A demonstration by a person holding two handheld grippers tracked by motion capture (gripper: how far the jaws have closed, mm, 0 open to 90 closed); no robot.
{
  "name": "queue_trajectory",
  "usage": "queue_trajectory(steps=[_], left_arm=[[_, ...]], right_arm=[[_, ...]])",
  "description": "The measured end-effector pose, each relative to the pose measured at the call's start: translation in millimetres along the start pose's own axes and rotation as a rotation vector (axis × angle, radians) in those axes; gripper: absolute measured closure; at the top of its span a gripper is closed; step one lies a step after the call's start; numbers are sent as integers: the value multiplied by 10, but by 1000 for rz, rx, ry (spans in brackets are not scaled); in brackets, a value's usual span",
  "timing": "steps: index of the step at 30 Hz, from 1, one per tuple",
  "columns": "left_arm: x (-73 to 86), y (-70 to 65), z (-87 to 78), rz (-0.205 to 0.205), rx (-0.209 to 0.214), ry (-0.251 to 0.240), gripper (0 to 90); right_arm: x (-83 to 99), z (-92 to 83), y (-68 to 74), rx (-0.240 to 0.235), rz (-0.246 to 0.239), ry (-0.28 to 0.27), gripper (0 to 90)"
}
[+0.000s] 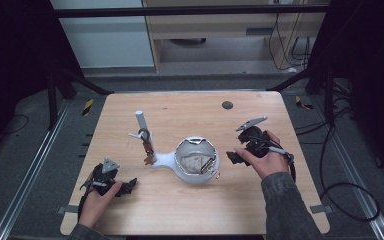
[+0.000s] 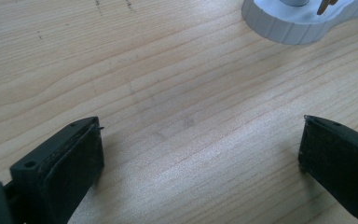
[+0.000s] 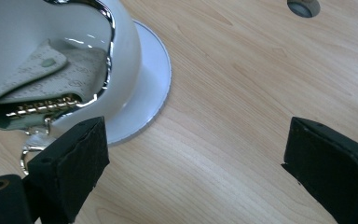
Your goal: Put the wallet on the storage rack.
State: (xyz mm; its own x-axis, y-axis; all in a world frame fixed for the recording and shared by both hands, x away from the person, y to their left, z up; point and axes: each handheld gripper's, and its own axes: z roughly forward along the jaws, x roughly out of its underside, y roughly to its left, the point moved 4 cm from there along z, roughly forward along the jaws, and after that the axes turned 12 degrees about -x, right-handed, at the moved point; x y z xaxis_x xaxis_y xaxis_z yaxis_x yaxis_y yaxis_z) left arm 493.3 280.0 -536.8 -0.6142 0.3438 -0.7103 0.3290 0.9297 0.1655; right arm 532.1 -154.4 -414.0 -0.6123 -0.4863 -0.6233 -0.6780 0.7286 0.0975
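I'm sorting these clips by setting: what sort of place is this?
Probably a lab or workshop recording station, not a home: a bare wooden table stands inside a dark metal frame, loose cables trail over the grey floor, and a person's hand works a handheld gripper.

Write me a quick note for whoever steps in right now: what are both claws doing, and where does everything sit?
Left claw: open, empty, resting near the table's front-left.
Right claw: open, empty, just right of the white round bowl.
Pale patterned key wallet lies inside the bowl; its metal ring hangs over the rim.
White post stand with hanging trinkets joins the bowl's base.
Done: wallet in bowl. Left: unclear, maybe tuck the ring in.
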Motion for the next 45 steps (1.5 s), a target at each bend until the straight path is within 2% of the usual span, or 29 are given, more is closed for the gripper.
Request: queue_trajectory(steps=[13, 23, 29, 35, 41, 45], left_arm=[[-2, -4, 1, -1, 0, 0, 0], [-2, -5, 1, -1, -1, 0, 0], [-2, -5, 1, -1, -1, 0, 0], [-2, -8, 2, -4, -1, -1, 0], [-2, -9, 1, -4, -2, -1, 0], [-2, -10, 2, -4, -2, -2, 0]], right_arm=[[219, 88, -225, 47, 71, -18, 76], [377, 59, -280, 68, 73, -48, 74], [499, 94, -323, 91, 85, -54, 70], [607, 151, -355, 95, 97, -59, 70], [713, 211, -414, 104, 116, -65, 69], [793, 252, -471, 109, 147, -73, 69]])
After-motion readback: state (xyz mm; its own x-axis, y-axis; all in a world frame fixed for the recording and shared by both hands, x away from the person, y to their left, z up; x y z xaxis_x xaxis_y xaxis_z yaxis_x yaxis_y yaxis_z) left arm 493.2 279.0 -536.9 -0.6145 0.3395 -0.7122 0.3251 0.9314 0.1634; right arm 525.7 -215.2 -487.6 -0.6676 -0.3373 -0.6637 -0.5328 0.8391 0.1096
